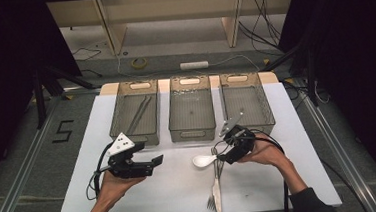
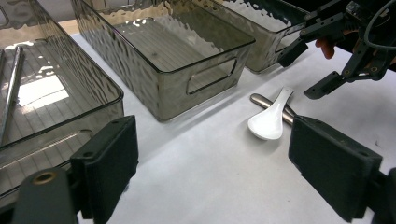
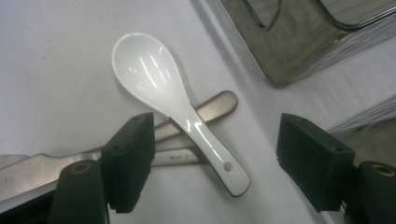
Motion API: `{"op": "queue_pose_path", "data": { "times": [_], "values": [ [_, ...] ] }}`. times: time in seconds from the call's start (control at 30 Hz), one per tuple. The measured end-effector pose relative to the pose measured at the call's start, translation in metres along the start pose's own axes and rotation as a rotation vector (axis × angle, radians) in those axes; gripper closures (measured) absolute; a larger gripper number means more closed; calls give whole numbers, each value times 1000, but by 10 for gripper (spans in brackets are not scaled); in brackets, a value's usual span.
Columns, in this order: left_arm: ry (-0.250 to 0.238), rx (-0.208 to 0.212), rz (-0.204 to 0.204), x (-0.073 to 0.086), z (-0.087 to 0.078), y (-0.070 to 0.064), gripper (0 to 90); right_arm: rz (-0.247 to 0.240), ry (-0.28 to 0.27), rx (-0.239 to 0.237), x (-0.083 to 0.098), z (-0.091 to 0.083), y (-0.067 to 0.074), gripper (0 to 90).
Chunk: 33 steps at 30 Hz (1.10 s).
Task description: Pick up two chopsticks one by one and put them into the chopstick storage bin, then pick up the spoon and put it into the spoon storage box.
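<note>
On the left, the left bin (image 1: 134, 112) already holds a pair of thin metal sticks (image 1: 139, 114), probably chopsticks, so we judge that part of a sorting job is done. Our left gripper (image 1: 152, 162) hovers above the white table (image 1: 181, 186) in front of that bin, jaws spread and empty. The middle bin (image 1: 191, 108) looks empty. In front of it the white spoon (image 3: 175, 105) lies on the table, its handle resting across the steel handles of a knife (image 1: 217, 191) and a fork (image 1: 212, 184). Our right gripper (image 3: 215, 168) is poised over the spoon's handle, jaws spread on either side, not yet touching it. The right bin (image 1: 246, 102) also looks empty. So, as we read it, the spoon, knife and fork are left to sort.
</note>
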<state>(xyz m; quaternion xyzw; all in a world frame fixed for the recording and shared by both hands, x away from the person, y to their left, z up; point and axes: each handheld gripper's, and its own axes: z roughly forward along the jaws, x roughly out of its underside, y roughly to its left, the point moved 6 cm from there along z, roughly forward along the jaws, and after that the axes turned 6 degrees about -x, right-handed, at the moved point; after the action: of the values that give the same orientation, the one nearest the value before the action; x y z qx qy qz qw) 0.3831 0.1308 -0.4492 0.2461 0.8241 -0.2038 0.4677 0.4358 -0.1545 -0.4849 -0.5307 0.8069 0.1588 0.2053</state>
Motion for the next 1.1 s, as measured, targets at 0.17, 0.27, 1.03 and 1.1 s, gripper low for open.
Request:
{"op": "queue_pose_path", "data": {
  "times": [0.17,0.27,1.03,1.1],
  "values": [
    [-3,-4,13,1,-2,-1,154,-3,26,-3,0,6,0,299],
    [-2,-3,12,2,-3,-1,154,1,48,5,0,11,0,302],
    [-11,0,31,2,-4,-6,154,-45,133,3,6,27,-2,449],
    [-11,-2,30,2,-4,-5,154,-51,145,4,6,29,-2,462]
  ]
}}
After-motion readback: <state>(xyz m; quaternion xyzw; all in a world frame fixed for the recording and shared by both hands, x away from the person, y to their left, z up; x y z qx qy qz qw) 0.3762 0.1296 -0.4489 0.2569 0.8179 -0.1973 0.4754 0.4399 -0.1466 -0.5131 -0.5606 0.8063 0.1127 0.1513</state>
